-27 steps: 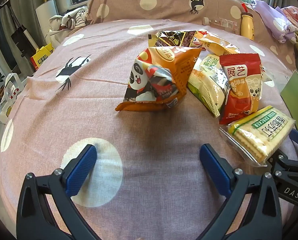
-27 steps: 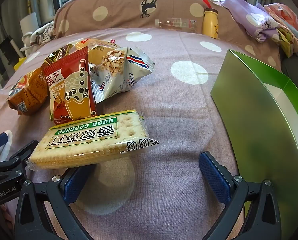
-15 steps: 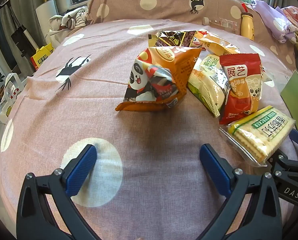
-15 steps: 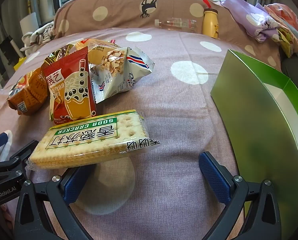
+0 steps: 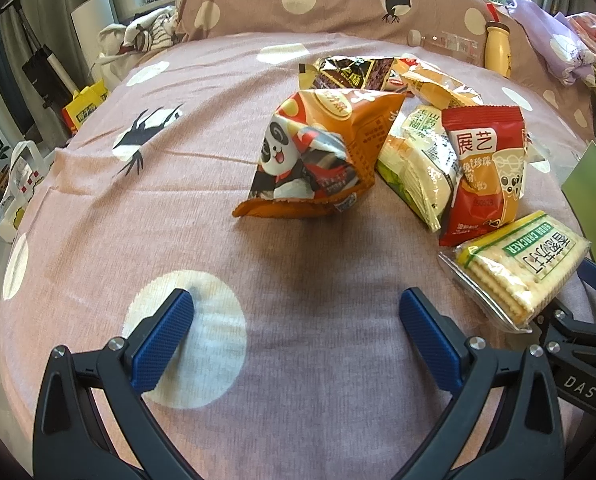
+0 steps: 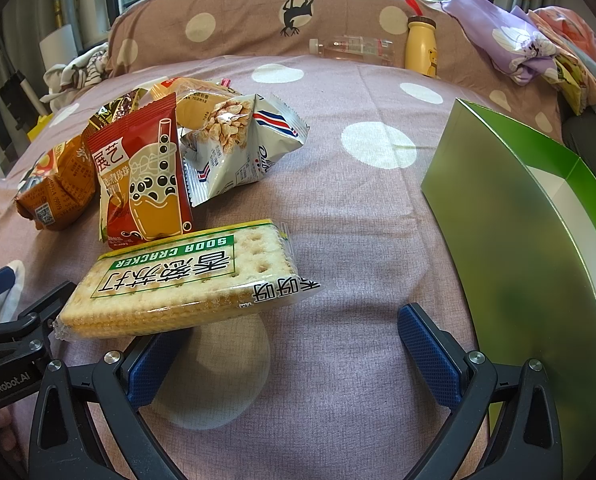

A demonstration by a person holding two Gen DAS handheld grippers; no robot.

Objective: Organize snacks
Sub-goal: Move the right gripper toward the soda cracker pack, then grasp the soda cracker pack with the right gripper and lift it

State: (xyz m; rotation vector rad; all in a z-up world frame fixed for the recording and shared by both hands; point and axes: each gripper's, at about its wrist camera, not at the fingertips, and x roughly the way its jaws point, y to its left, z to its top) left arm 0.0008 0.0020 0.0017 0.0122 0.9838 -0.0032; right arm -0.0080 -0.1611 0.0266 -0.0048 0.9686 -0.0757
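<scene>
The left claw [image 5: 296,334] hangs low over the bed [image 5: 146,208], its blue pads [image 5: 160,338] spread wide with nothing between them. The right claw [image 6: 294,354] is likewise spread wide and grips nothing; the soda cracker pack [image 6: 186,280] lies over its left finger, so whether it rests on the finger or just above it cannot be told.

In the left wrist view the snacks sit from 12 to 3 o'clock. The orange panda bag [image 5: 317,160] stands tilted at about 12 o'clock, well apart from the claw. Behind it lies a dark brown packet [image 5: 349,72]. At 1 o'clock a pale green-and-yellow pack [image 5: 417,164] leans under the red milk-tea pouch [image 5: 485,172], and the soda cracker pack [image 5: 525,264] lies at 3 o'clock, touching the pouch's lower edge.

In the right wrist view the red milk-tea pouch [image 6: 146,180] stands at 11 o'clock, the white peanut bag [image 6: 238,144] just beside it at 12, the orange panda bag [image 6: 58,184] at 10. The green box [image 6: 525,256] stands open at 3 o'clock, apart from the snacks. A yellow bottle [image 6: 419,46] and a clear bottle [image 6: 351,46] rest against the pillow [image 6: 238,20] at 12 to 1 o'clock.
</scene>
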